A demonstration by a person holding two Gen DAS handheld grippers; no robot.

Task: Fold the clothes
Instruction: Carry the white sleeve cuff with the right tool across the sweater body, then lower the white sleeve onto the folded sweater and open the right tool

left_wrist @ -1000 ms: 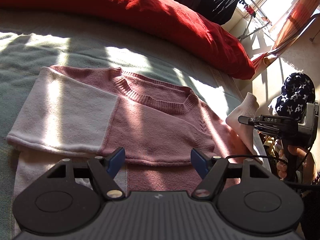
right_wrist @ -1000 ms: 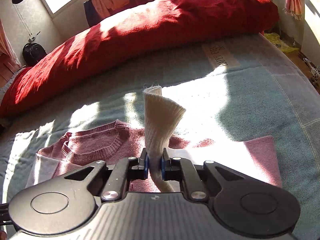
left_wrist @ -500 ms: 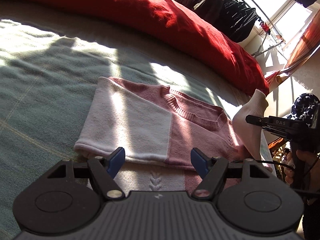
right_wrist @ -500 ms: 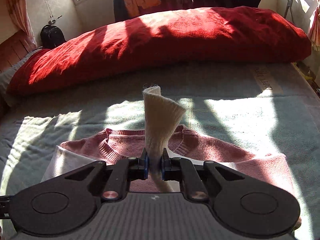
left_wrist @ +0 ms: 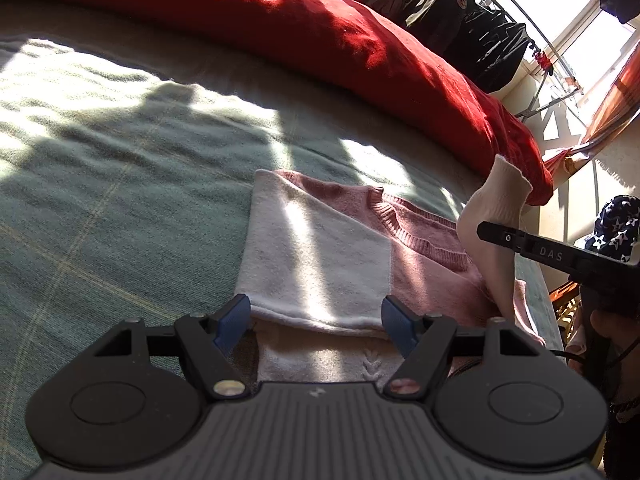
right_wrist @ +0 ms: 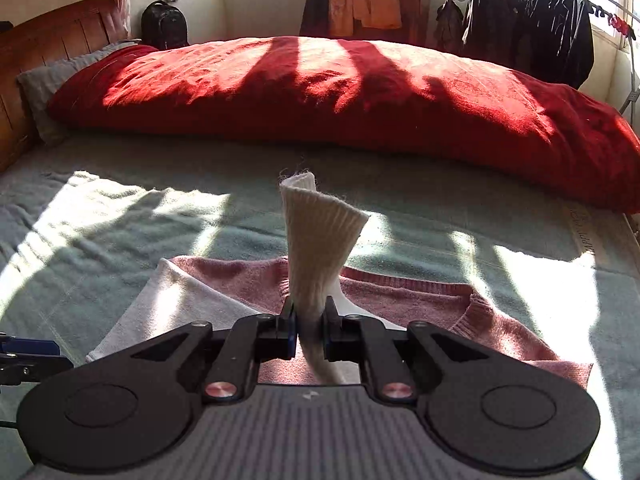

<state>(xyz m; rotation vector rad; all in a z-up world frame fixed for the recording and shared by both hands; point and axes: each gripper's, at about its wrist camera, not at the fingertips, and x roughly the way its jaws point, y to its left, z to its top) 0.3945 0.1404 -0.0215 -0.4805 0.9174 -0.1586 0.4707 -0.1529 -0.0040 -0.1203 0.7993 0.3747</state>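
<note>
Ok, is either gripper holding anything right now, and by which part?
The right gripper is shut on the white sock, pinching it partway along, with the cuff standing above. The left gripper is open and empty above the pink sweater.

left gripper [left_wrist: 316, 322] jaws apart, right gripper [right_wrist: 310, 330] clamped

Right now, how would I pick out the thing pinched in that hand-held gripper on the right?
Find the long red duvet across the far side of the bed, then the pink sweater lying before it. Standing up over the sweater, clamped in the right hand-held gripper, is a cream ribbed sock, the only upright, off-white piece there.
</note>
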